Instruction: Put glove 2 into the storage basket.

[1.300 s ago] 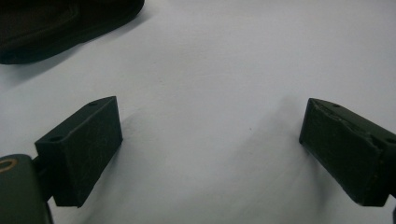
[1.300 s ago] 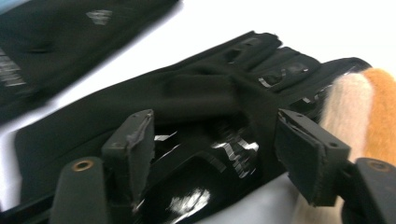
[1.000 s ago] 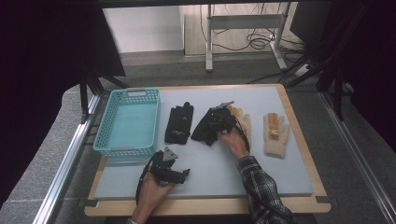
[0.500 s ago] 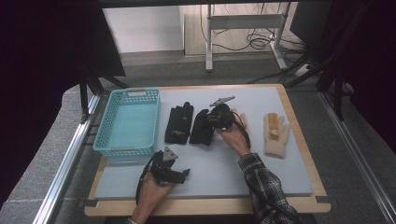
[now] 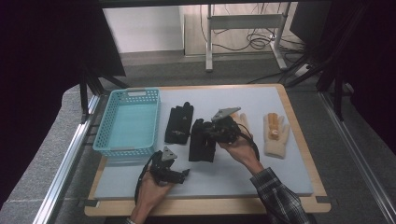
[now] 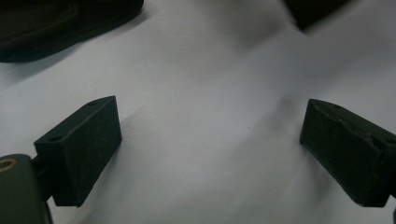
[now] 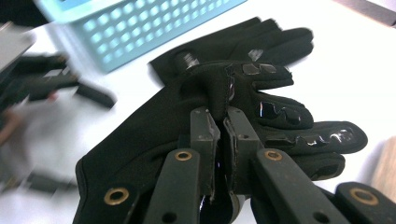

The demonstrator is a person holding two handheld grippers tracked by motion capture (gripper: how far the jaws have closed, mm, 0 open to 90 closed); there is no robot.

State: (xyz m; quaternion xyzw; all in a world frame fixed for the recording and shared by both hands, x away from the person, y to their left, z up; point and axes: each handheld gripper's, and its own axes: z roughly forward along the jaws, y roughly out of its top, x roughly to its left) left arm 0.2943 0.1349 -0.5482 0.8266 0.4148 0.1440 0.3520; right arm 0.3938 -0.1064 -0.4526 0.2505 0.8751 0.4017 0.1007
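Nearest the person's edge of the pale grey table mat (image 5: 261,172), the left gripper (image 5: 180,173) is resting low on the mat with its jaws spread wide apart — in the left gripper view they are framing bare mat and closing on nothing. A little farther in, the right gripper (image 5: 211,134) is pinching the black fabric work glove (image 5: 201,142); the right gripper view is showing its jaws pressed together on a raised fold of the glove's fabric (image 7: 219,93), near the thumb side as far as I can judge. That glove is lying mid-table with its long axis running away from the person, cuff toward the near edge. It is the right hand that is on it, while the left gripper is sitting apart from it, nearer and to the left. Just left of the pinched glove a second black glove (image 5: 180,123) is lying flat and parallel, and beyond that, well to the left, the light blue slotted plastic basket (image 5: 125,148) is standing empty — a carry there would run leftward. To the right, two cream knitted gloves (image 5: 275,135) are lying untouched.
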